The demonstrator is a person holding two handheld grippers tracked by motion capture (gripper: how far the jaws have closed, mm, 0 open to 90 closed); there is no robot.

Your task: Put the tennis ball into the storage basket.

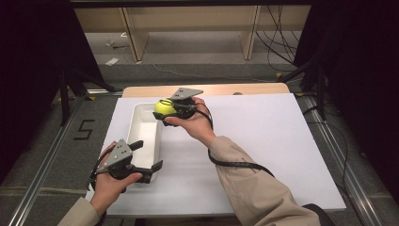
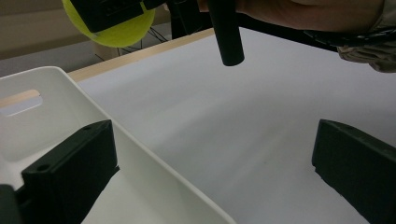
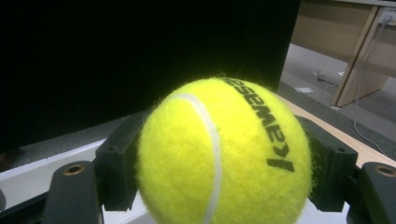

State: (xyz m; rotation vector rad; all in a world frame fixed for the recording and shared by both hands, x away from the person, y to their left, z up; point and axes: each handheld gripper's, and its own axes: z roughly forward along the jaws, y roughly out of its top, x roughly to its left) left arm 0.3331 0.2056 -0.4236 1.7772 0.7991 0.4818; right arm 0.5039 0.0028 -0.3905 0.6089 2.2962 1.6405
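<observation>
Jaws of right gripper (image 1: 165,111) clamped on one ball (image 1: 163,108), frame centre; left gripper (image 1: 149,159) jaws apart astride one bin's (image 1: 141,111) wall, lower left.

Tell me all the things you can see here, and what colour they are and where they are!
tennis ball: one, yellow-green, held in the air above the far end of the bin
bin: one, white, long, on the left part of the white board
white board: one, covering the table top
table: one, light wood, its far edge showing beyond the board
right gripper: one, black, jaws shut on the tennis ball
left gripper: one, black, jaws open astride the near right wall of the bin
sleeves: two, beige, coming in from the bottom of the high view
</observation>
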